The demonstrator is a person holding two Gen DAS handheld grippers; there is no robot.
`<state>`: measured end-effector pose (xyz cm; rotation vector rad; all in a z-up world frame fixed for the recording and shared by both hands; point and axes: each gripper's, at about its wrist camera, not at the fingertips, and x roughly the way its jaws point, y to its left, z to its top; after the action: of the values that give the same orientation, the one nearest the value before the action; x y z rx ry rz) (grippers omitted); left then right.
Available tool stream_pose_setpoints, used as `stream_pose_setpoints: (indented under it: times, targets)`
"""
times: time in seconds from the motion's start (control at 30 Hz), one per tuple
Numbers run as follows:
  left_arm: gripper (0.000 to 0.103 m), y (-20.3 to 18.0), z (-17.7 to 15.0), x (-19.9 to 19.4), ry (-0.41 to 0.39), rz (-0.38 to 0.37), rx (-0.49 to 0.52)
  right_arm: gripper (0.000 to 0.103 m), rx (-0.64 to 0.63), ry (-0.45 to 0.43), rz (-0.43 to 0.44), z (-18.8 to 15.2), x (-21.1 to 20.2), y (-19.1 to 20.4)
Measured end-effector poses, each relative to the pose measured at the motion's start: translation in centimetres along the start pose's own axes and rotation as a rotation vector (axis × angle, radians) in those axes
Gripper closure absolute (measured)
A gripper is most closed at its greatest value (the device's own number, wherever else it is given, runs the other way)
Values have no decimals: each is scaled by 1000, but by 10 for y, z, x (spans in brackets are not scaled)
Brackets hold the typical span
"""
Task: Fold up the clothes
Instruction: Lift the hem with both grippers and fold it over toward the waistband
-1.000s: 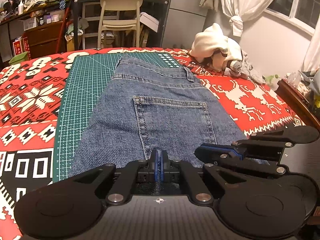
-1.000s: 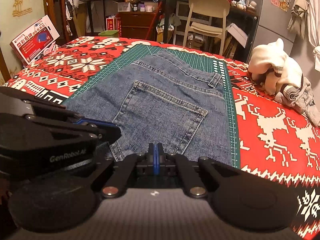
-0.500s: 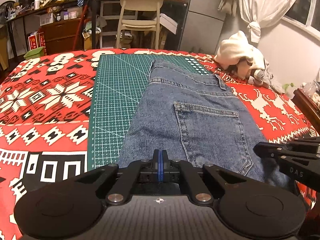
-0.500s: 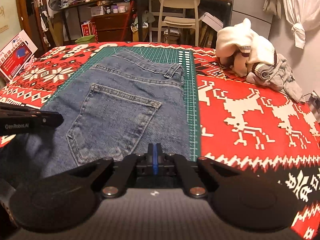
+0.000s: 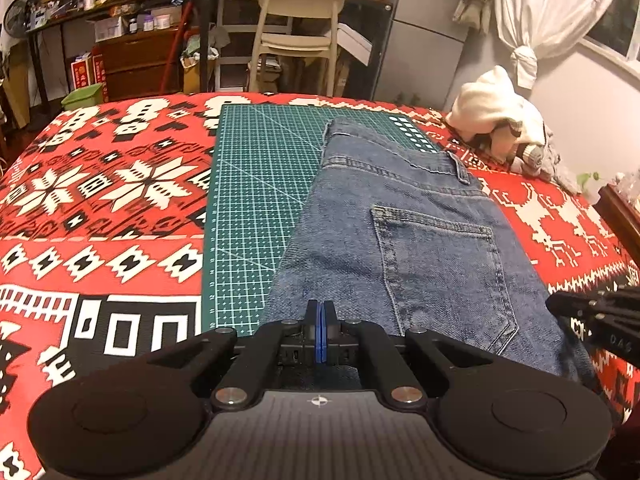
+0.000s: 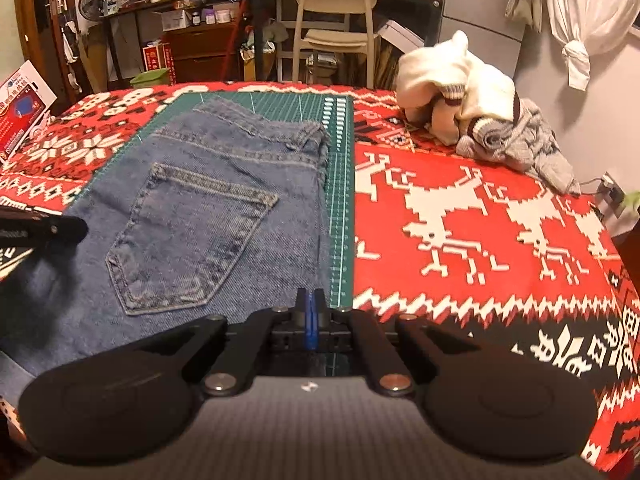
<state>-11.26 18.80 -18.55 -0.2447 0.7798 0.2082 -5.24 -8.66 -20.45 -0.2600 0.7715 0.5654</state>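
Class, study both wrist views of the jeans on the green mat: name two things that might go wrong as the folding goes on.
1. The jeans overhang the green mat's right edge in the left view, so the next fold may end up skewed.
2. Both hand-held grippers, left and right, sit shut at the near denim edge; whether they pinch cloth is unclear, so a lift might slip.

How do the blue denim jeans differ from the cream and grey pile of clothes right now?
The blue denim jeans lie flat and smoothed; the cream and grey pile of clothes is crumpled in a heap. The jeans rest on the green cutting mat; the pile sits off it. Both lie on the red patterned blanket.
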Motion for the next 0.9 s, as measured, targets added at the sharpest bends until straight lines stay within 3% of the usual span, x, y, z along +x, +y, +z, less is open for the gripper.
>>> stream_pose_setpoints:
  times: [0.2,0.37,0.5,0.9]
  targets:
    - [100,-9,7,6,-2,-25,0,101,-35,-32,42,14,-4,14]
    - [100,-10,6,7,8,-27,18,101,-65,12,102,11,5,27]
    - [100,-2,2,-4,32,-57,-22,103,-95,47,100,-2,2,27]
    - [100,-5,-24,-27,95,-72,53,103,-103,89,58,-12,-16,7]
